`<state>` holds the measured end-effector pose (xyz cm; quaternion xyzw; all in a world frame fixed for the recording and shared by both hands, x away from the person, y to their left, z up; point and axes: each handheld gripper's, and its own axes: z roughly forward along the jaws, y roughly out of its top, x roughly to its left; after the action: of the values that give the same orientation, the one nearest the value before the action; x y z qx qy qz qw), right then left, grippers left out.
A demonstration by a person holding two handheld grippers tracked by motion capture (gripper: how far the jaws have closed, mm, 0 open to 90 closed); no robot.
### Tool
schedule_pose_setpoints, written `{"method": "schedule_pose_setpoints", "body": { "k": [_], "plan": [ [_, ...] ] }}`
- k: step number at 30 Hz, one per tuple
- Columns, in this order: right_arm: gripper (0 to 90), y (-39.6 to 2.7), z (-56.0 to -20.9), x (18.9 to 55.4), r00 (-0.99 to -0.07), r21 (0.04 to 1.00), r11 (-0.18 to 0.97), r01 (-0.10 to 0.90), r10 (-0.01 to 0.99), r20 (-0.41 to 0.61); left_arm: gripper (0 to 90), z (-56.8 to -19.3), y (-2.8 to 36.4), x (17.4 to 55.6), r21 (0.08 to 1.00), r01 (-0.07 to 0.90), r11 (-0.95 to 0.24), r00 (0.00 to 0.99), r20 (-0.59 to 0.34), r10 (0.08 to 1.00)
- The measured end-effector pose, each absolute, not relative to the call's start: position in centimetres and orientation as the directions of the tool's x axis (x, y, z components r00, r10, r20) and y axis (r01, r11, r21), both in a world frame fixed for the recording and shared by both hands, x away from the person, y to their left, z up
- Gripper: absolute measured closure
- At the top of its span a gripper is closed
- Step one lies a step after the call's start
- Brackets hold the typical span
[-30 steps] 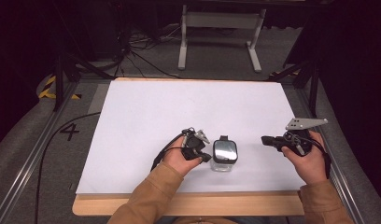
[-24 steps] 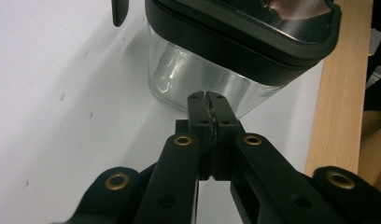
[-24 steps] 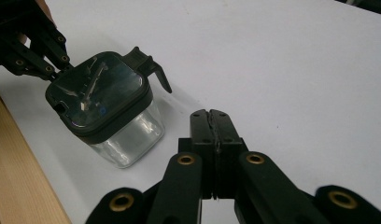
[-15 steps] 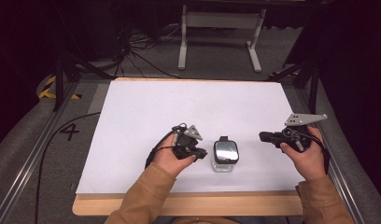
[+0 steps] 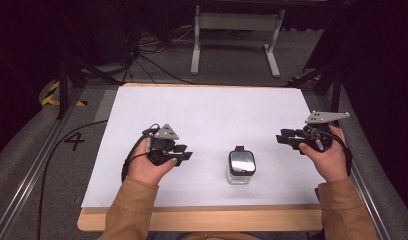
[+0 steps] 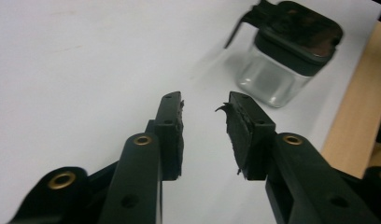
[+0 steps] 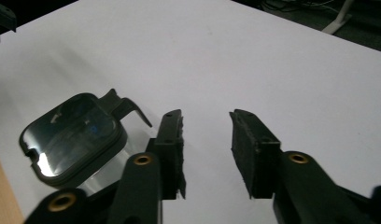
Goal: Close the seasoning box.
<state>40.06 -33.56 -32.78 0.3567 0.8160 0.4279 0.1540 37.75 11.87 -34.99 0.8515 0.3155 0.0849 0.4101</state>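
A small clear square jar with a black clip lid stands near the front of the white sheet. It shows at the upper right of the left gripper view and at the lower left of the right gripper view. My left gripper hovers to the jar's left with a clear gap to it; its jaws have just been opening and nothing is between them. My right gripper sits right of the jar, its jaws also just opened and empty.
The white sheet covers a wooden tabletop whose front edge runs along the bottom. Metal rails flank the table. A white stand and cables lie on the floor beyond the far edge.
My left gripper has drawn away leftward from the jar, which it was against a second ago. The right gripper has edged slightly away. Both sets of jaws have parted. The jar stays put.
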Motion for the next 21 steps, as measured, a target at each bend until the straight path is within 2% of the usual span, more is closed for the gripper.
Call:
{"method": "schedule_pose_setpoints", "body": {
  "k": [5,8,16,21],
  "plan": [
    [52.3,-34.6,-33.7,40.9,-0.661,0.806,0.354,0.475,0.748,0.06,59.3,-35.8,14.0,38.7,0.749,0.491,-0.444,0.742,-0.093,0.664],
    [47.8,-35.4,-34.6,41.5,-0.627,0.801,0.333,0.498,0.776,0.067,56.2,-36.6,14.9,39.4,0.75,0.517,-0.413,0.718,-0.117,0.686],
    [43.5,-36.9,-37.3,42.8,-0.581,0.78,0.313,0.542,0.81,0.079,47.0,-39.3,16.4,41.3,0.742,0.551,-0.382,0.681,-0.136,0.719],
    [42.3,-37.9,-38.9,43.4,-0.549,0.749,0.312,0.584,0.832,0.082,45.6,-41.2,16.9,42.4,0.719,0.593,-0.362,0.648,-0.16,0.745]
  ]
}}
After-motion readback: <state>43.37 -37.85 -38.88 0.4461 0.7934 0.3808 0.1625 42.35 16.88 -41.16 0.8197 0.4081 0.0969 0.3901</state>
